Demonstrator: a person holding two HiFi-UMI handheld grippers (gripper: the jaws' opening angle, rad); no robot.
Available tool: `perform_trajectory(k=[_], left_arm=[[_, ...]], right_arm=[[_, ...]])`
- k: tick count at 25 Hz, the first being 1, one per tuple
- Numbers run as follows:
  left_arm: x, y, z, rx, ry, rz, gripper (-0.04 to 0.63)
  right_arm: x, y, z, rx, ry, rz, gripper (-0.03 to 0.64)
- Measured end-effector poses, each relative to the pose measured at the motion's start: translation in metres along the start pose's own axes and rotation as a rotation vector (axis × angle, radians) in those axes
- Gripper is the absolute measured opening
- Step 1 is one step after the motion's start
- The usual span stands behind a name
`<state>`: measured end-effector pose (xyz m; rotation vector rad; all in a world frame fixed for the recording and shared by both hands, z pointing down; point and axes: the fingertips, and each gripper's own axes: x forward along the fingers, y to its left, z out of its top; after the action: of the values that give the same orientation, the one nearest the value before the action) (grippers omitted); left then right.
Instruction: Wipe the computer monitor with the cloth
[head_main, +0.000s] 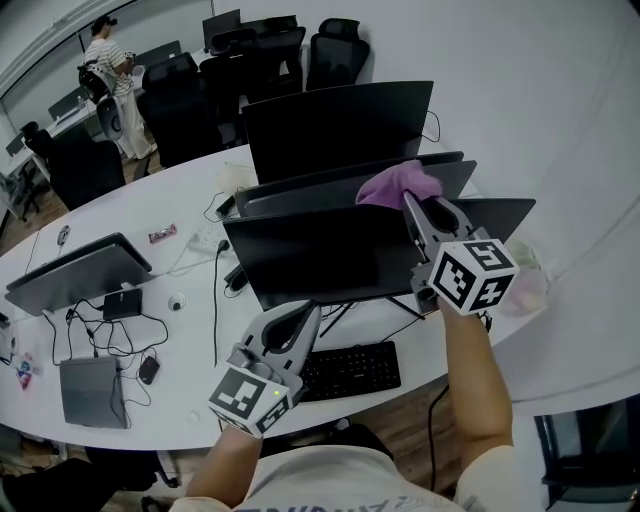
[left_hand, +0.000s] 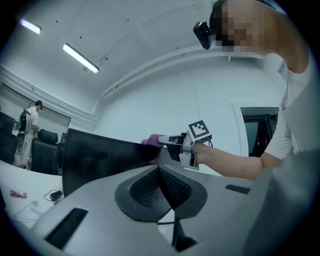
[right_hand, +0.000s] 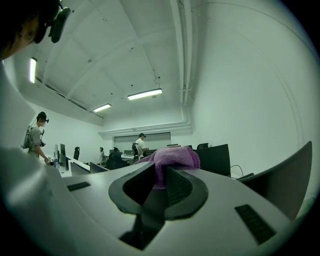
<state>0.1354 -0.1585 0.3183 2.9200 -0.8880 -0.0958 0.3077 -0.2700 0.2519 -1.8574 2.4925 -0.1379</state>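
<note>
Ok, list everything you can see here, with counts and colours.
desk: one, white, long
monitors: at least three, black, in a row on the desk
cloth: one, purple, at a monitor's top edge
keyboard: one, black, before the nearest monitor
office chairs: several, black, behind the desk
person: one, standing, far left
left gripper: grey, shut, empty, near the keyboard
right gripper: grey, shut on the cloth

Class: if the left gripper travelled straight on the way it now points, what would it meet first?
Most likely the nearest monitor: the left gripper, jaws together and empty, points toward its dark screen. Depth is unclear, so the exact spot can't be told.
</note>
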Motion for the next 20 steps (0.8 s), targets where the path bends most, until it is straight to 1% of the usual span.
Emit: perform_trajectory(k=[12, 20], left_arm=[[0.066, -0.047, -0.005, -0.003, 0.004, -0.080, 0.009], [0.104, -0.069, -0.012, -0.004, 0.010, -0.122, 0.009]], right_arm=[[-0.042, -0.084, 0.007, -0.027, -0.022, -0.080, 0.063], [-0.069, -0.138, 0.012, -0.033, -0.046, -0.148, 0.063]])
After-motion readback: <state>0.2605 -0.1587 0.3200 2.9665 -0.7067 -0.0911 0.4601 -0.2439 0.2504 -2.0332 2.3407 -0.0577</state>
